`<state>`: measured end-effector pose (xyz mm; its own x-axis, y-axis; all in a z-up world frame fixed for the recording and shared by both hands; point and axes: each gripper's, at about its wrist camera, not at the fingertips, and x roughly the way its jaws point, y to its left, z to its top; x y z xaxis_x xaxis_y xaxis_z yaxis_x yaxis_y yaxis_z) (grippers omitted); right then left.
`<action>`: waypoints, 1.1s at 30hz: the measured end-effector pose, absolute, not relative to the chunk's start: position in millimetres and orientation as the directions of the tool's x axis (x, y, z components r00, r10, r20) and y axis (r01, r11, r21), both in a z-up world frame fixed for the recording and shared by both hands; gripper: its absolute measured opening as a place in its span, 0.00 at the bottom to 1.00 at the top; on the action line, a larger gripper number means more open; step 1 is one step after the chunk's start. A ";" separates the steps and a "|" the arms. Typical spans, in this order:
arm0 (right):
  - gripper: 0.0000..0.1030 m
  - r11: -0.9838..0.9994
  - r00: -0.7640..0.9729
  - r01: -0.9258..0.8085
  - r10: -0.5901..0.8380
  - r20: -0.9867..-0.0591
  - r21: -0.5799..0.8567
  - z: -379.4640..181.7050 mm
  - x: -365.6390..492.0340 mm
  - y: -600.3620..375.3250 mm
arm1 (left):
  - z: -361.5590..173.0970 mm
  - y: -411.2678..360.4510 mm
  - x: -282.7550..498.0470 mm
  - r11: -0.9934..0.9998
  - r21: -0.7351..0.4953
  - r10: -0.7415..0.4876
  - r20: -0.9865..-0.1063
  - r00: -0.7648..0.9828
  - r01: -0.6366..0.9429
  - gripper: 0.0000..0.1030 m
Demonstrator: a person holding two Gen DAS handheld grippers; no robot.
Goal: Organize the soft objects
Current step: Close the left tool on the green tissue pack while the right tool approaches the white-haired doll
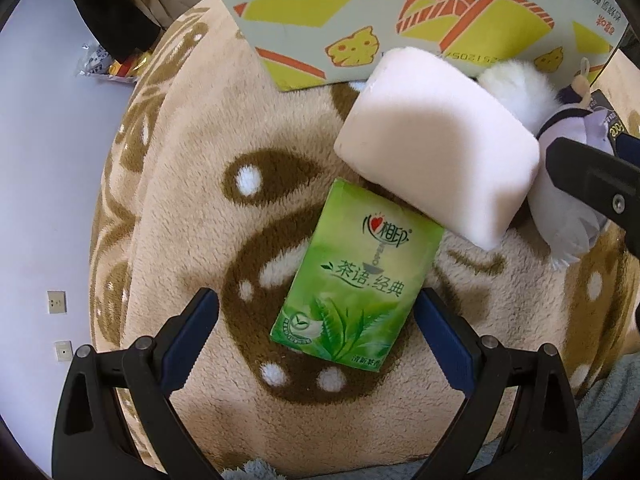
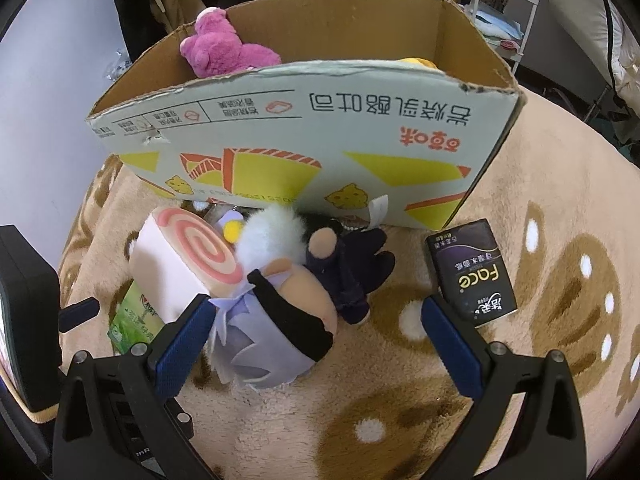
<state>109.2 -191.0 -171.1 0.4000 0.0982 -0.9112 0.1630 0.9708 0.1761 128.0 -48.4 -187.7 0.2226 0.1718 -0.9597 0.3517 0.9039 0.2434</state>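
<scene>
Doll (image 2: 280, 320) between right claw (image 2: 320, 344) fingers (untouched)

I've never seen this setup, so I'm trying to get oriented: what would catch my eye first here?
The big cardboard box at the far end of the fleecy blanket, with a pink plush inside. In front of it lies a doll beside a swirl-patterned cushion. The green tissue pack lies between the open left gripper's fingers, a black pack farther right.

Your left gripper (image 1: 316, 320) points toward twelve o'clock, its jaws spread wide and holding nothing. Your right gripper (image 2: 316, 328) likewise points twelve o'clock, jaws wide.
</scene>
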 end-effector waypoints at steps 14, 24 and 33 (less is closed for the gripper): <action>1.00 0.967 0.377 0.163 0.122 -0.918 0.195 -176.5 109.5 -193.3 | -193.9 -55.8 129.6 0.887 0.240 0.157 -0.960 0.230 0.395 0.70; 0.90 0.933 0.349 0.200 0.216 -0.912 0.298 -180.1 104.2 -203.9 | -192.2 -62.0 121.9 0.892 0.210 0.124 -0.965 0.231 0.399 0.59; 0.81 0.921 0.353 0.209 0.243 -0.904 0.329 -178.9 99.0 -208.6 | -185.6 -54.5 119.1 0.902 0.211 0.129 -0.964 0.232 0.376 0.58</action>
